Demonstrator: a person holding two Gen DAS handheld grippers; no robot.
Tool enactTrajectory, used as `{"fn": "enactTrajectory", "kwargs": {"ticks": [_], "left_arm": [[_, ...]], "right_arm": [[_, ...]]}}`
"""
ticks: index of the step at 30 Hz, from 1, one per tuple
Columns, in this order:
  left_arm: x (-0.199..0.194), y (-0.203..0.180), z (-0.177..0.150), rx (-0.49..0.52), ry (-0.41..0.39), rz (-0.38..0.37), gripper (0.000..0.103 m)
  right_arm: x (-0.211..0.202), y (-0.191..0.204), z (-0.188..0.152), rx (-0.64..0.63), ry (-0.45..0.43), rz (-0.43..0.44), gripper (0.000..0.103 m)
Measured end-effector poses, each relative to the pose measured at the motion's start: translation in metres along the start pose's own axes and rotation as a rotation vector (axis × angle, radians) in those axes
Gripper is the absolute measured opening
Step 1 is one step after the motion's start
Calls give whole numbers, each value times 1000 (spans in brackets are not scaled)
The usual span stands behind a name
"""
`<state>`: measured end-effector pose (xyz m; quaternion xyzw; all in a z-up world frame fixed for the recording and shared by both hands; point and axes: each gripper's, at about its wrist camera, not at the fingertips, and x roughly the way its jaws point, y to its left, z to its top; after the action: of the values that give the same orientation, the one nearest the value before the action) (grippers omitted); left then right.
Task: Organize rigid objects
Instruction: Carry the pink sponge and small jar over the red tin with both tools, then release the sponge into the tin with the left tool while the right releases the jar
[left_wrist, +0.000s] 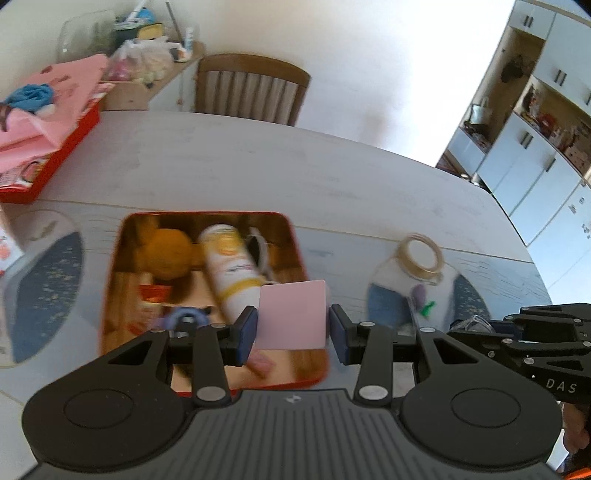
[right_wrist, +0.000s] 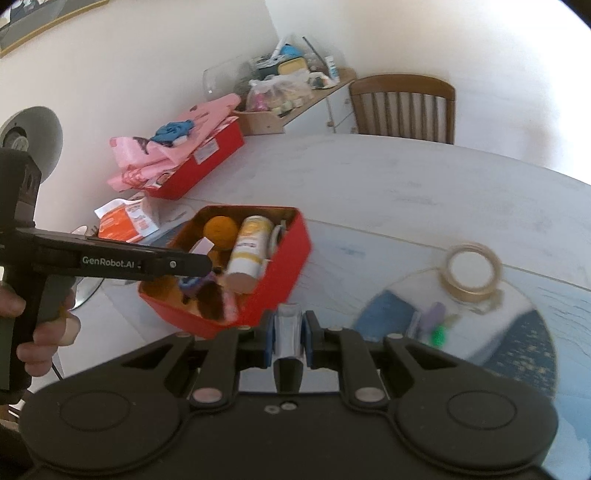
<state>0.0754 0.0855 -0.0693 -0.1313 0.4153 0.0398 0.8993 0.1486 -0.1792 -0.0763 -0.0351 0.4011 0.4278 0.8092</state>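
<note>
A red tin box (left_wrist: 110, 280) (right_wrist: 291, 254) on the table holds an orange ball (left_wrist: 168, 254), a white and yellow bottle (left_wrist: 231, 269) (right_wrist: 247, 251) and several small items. My left gripper (left_wrist: 293, 326) holds a flat pink card (left_wrist: 293, 314) between its pads above the box's near right corner; the card also shows in the right wrist view (right_wrist: 202, 246). My right gripper (right_wrist: 289, 334) is shut on a small clear, silvery object (right_wrist: 288, 328), to the right of the box. The right gripper also shows in the left wrist view (left_wrist: 535, 332).
A glass jar with a gold rim (left_wrist: 421, 254) (right_wrist: 471, 273) lies on its side on a blue placemat (right_wrist: 528, 347), small items inside. Another placemat (left_wrist: 44, 280) lies left. A red box with pink cloth (left_wrist: 48, 162) (right_wrist: 192, 162) sits far left. A wooden chair (left_wrist: 251, 88) stands behind the table.
</note>
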Motion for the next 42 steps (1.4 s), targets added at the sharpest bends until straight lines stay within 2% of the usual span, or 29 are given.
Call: {"fn": "enactTrajectory", "kwargs": {"ticks": [10,16,23,32,42], "left_arm": [[-1,62,14,-8,-7,63,41],[15,87,25,17,15,88,41],[42,90,29,75,78,76,41],[63,84,29,115,114,67,41],[79,87,28,98,155,71,41]], "right_arm": [[44,50,26,-69,5,-3,15],[78,75,34,-132,36,-32,15],[115,91,31,-198,95,-77,15],[137,95,26,-210,134,-103,15],[151,95,16,-218,174,-133,16]]}}
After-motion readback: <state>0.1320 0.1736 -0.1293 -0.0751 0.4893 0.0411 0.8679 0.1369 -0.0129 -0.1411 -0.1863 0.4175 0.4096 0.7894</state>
